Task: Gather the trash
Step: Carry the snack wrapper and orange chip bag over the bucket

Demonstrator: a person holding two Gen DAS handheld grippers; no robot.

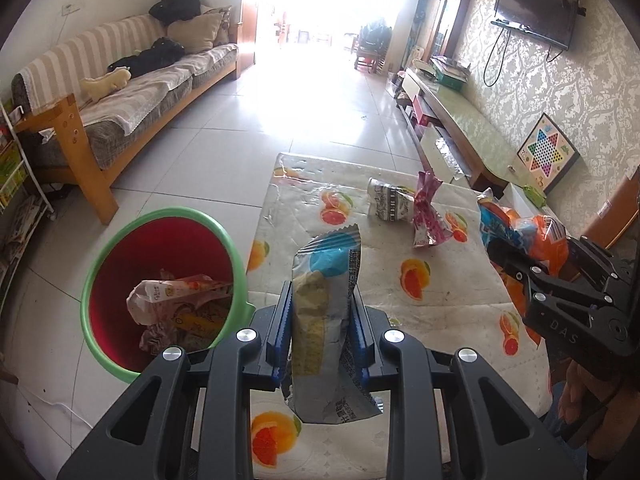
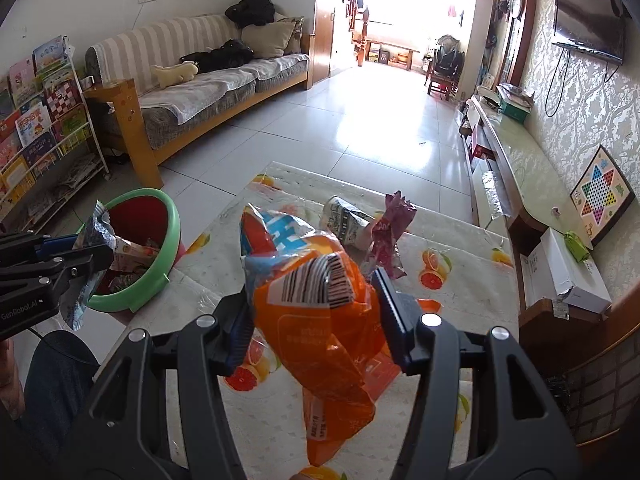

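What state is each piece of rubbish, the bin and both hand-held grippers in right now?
Left hand-held gripper: shut on silver wrapper.
Right hand-held gripper: shut on orange bag.
Bin: upright, partly filled.
Paper cup: lying on its side.
Pink wrapper: crumpled, on the table.

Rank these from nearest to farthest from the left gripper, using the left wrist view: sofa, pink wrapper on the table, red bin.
1. Red bin, on the floor just left of the left gripper.
2. Pink wrapper, right of centre on the table.
3. Sofa, against the far left wall.
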